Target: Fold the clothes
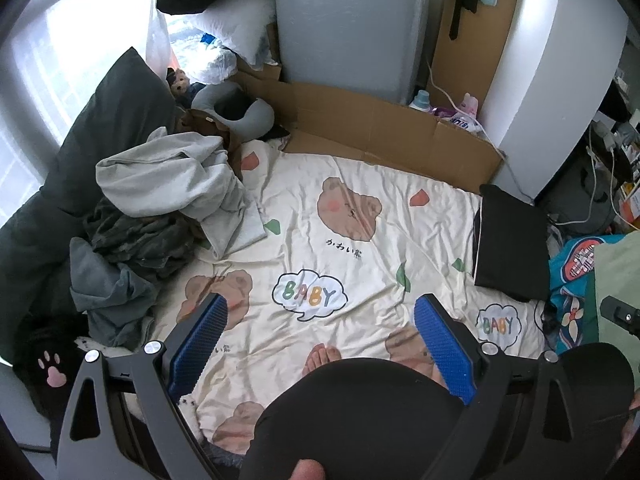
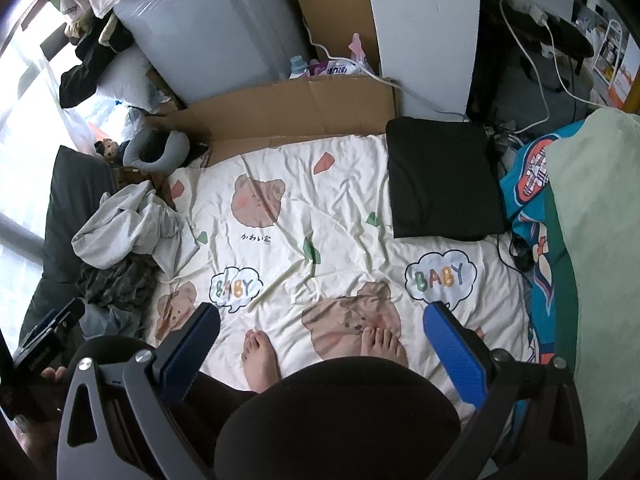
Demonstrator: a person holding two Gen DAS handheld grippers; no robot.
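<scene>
We hold the left gripper [image 1: 320, 344] and right gripper [image 2: 322, 350] spread wide, empty, above the sheet [image 2: 320, 240]; folded black garment [image 2: 444, 178] right, clothes pile [image 1: 160, 200] left.

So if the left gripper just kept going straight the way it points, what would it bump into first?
Most likely the bear-print sheet, near the BABY cloud. The left gripper is open and empty, and nothing lies between its fingers and the sheet, though depth is hard to judge through the fisheye.

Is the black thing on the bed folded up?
Folded. The black garment lies as a flat, neat rectangle with straight edges on the bear sheet.
</scene>
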